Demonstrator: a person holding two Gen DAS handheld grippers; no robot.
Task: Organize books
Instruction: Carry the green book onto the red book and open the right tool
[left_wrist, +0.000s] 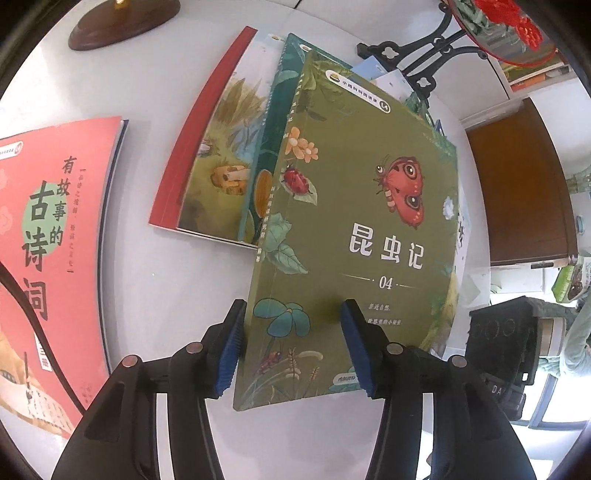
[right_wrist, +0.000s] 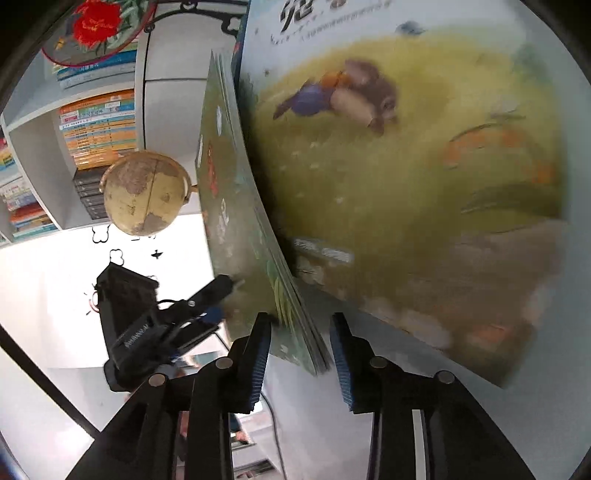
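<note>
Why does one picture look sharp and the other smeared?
Left wrist view: sharp, the green insect book has readable print, though straight edges bow from the fisheye lens. Right wrist view: the yellow picture book is streaked with motion blur; the globe stays fairly crisp.

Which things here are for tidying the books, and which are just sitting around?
For the job: green insect book, red-spined book, pink poetry book, yellow picture book, left gripper, right gripper.

Just around: globe, wooden base, black bracket.

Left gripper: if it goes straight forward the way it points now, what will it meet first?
Probably the green insect book: the left gripper already straddles its near lower part, so the cover lies directly ahead; exact depth is unclear.
</note>
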